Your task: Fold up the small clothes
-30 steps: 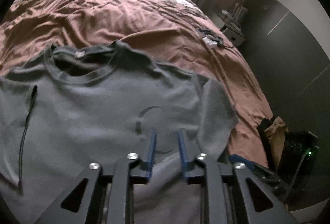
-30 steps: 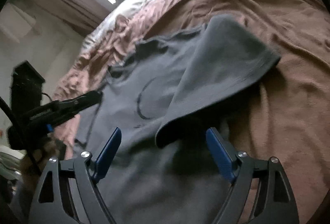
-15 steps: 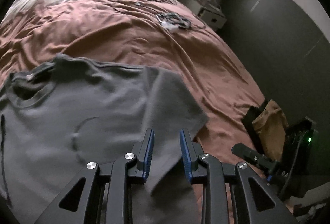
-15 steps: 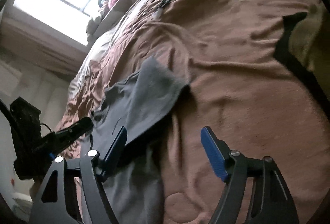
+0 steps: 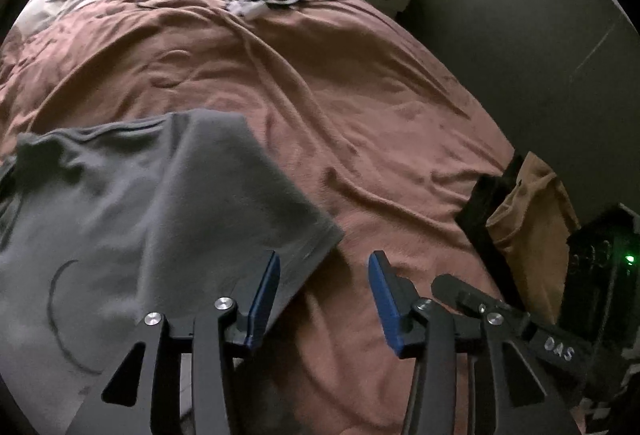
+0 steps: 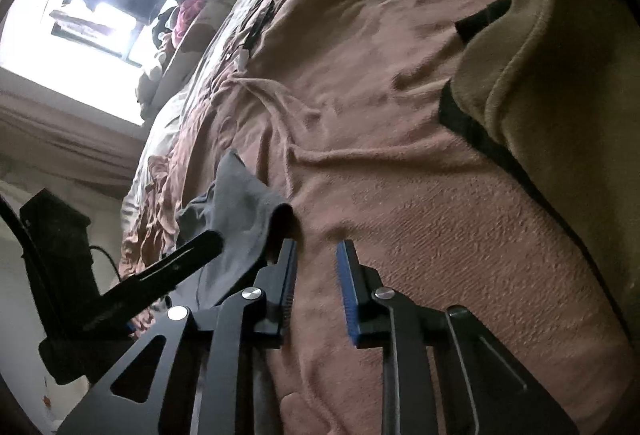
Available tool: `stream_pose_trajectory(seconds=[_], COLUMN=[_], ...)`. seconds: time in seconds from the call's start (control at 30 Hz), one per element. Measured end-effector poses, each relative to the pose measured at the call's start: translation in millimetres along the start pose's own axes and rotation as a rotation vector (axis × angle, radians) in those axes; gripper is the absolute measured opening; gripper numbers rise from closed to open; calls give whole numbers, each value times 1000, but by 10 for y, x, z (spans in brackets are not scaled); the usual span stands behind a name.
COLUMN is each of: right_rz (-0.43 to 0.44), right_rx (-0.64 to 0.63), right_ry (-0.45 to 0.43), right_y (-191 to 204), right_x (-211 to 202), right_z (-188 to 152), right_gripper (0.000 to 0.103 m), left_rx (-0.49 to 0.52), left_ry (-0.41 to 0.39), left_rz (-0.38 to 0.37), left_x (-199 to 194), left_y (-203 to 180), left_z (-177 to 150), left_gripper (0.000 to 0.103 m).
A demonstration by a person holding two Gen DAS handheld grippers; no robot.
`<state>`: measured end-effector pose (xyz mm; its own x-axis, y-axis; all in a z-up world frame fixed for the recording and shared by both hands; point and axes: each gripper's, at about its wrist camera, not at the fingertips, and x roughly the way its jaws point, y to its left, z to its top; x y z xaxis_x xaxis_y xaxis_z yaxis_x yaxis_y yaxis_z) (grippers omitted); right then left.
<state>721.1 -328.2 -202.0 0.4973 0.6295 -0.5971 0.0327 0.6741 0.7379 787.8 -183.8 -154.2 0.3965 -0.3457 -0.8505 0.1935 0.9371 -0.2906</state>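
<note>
Fingers [image 5: 266, 287] of left gripper [image 5: 324, 291] opening over bed [image 5: 360, 115] beside folded-in sleeve [image 5: 240, 195] of grey shirt [image 5: 100, 215], right gripper [image 6: 316, 279] closing empty, both now off shirt: sleeve fold done.

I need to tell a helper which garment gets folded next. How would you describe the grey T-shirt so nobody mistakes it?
Start from the wide brown bedspread covering the bed. At its near edge, left in the left wrist view, lies the grey T-shirt, one sleeve folded over its chest. It is the only grey cloth there, bearing a thin dark curved line on its front, unlike the tan and black garment by the right edge.
</note>
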Motion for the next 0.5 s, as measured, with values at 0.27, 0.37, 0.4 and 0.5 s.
stream_pose_trajectory(seconds=[0.27, 0.37, 0.4, 0.5], right_rz=[-7, -8, -8, -5], right_rx=[48, 62, 60, 58], right_ry=[3, 2, 4, 13], right_y=[-124, -139, -134, -125], right_x=[-43, -66, -56, -38], right_z=[53, 59, 66, 80], right_gripper=[18, 18, 18, 18], left_rx=[56, 66, 64, 58], left_ry=[19, 34, 40, 74], left_rz=[55, 74, 78, 95], left_x=[305, 431, 472, 612], left_y=[-155, -147, -133, -87], left_z=[104, 112, 109, 90], left_gripper=[48, 48, 48, 48])
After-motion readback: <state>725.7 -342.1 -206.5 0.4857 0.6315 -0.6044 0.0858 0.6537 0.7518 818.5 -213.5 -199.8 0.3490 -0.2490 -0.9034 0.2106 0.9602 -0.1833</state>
